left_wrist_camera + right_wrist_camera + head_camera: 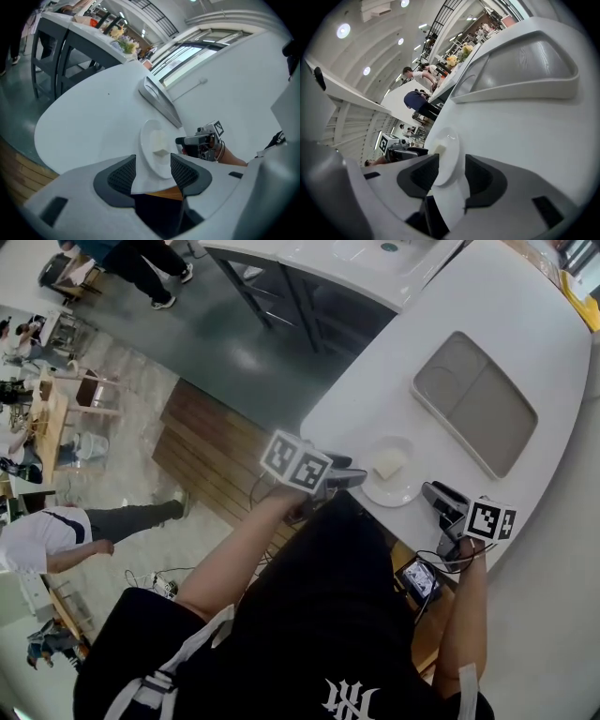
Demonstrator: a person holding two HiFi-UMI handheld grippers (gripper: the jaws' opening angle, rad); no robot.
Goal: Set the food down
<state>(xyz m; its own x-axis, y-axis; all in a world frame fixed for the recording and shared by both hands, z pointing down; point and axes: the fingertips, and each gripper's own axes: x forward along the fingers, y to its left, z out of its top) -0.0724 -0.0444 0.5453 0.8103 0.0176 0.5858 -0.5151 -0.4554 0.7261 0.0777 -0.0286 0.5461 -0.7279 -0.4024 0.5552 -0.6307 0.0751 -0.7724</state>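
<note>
A small white plate (401,489) lies on the white table (525,324) near its front edge, with a pale block of food (388,463) on it. My left gripper (349,474) stands open at the plate's left rim, pads clear of it. My right gripper (439,495) stands open at the plate's right side. In the left gripper view the plate (149,133) and the food (160,142) lie just beyond my left gripper (153,171), with the right gripper (187,139) opposite. In the right gripper view the plate (451,157) reaches between the open jaws of my right gripper (451,176); the food (438,150) sits beyond them.
A grey rectangular tray (473,401) lies on the table beyond the plate; it shows as the tray (525,65) in the right gripper view. A counter with a sink (356,259) stands further back. People (56,535) stand on the floor at the left. A wooden floor panel (211,451) lies below the table edge.
</note>
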